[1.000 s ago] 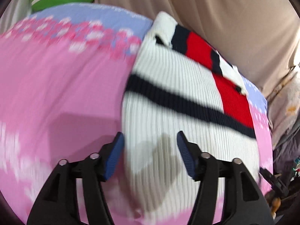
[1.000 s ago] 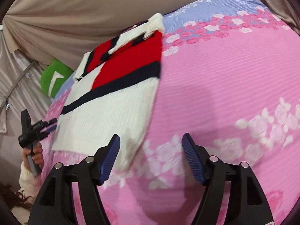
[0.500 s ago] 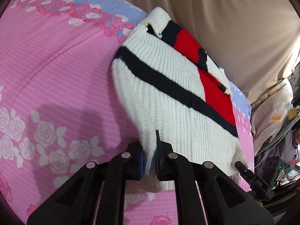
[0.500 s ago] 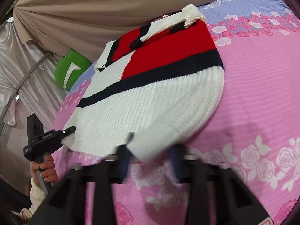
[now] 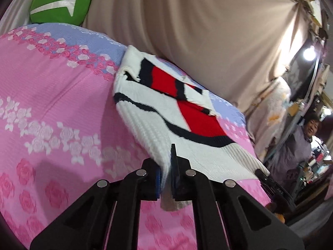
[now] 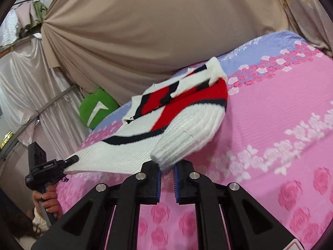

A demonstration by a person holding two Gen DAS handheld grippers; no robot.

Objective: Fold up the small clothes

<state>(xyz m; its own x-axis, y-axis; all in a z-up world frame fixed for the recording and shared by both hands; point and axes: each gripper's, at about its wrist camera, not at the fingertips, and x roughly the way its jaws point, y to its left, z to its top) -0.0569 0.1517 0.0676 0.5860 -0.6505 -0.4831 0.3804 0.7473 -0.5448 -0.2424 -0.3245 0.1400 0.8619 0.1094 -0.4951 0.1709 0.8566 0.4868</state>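
- Sweater [image 5: 143, 123]: small ribbed knit, white, with red blocks and dark navy stripes. Its far end lies on the bed; the near hem is lifted clear of the bedspread, both near corners held up.
- Left gripper [image 5: 166, 179]: black frame, blue pads; jaws nearly closed, pinching one near corner of the sweater, with a tongue of white knit hanging down between them.
- Right gripper [image 6: 166, 177]: same build; jaws narrow, clamped on the other near corner of the sweater [image 6: 187, 137], the knit bunched into a roll just above the pads.
- Bedspread [image 5: 52, 108]: pink, with white and deeper pink rose bands and a lilac strip along the far edge.
- Green cushion [image 5: 60, 2]: white arrow-like mark, at the far corner of the bed against the curtain.
- Beige curtain [image 6: 156, 25]: gathered drape behind the bed.
- Bystander [image 5: 308, 133]: stands beyond the bed at the right edge of the left wrist view.
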